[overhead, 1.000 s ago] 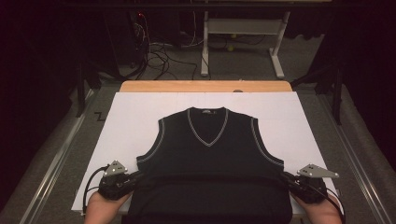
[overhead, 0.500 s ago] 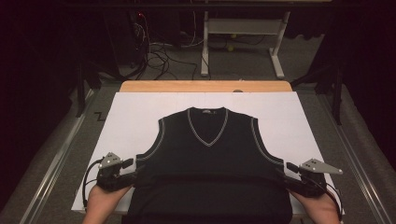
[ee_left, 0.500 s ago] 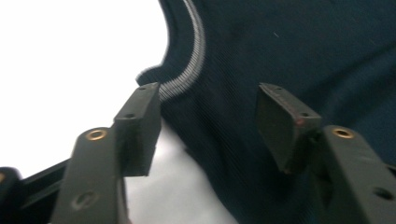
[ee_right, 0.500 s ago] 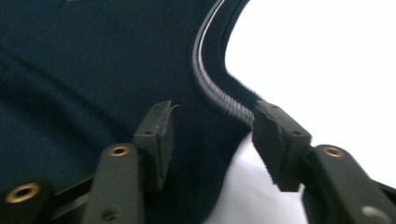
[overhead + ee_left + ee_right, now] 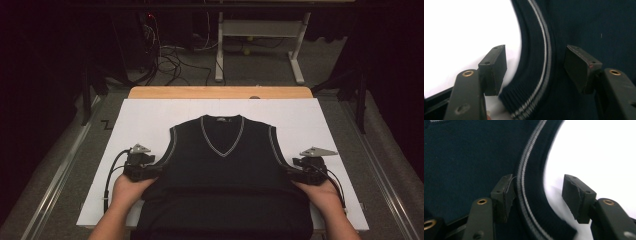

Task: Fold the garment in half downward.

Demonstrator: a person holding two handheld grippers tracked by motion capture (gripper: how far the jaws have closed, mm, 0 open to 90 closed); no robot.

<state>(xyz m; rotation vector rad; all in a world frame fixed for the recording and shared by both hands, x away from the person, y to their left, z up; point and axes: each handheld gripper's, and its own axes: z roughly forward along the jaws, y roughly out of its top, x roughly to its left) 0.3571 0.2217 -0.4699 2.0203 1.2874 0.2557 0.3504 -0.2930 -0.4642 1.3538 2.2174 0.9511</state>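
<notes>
- Dark-navy knit vest (image 5: 222, 165) spread flat on white-covered bench (image 5: 150, 115), V-neck away from the person, hem at the near edge.
- Left tool (image 5: 159, 171) and right tool (image 5: 291, 172) at the armholes, jaws just been opening, striped ribbing (image 5: 541, 62) lying loose between the pads, unpinched.
- Likely between grips in smoothing or folding; next, closing on each side edge evenly.
- Collar label (image 5: 220, 118) too small to read.

High view above, looking forward-down; tongs views close, along jaws — all share vest (image 5: 222, 165) armholes.
</notes>
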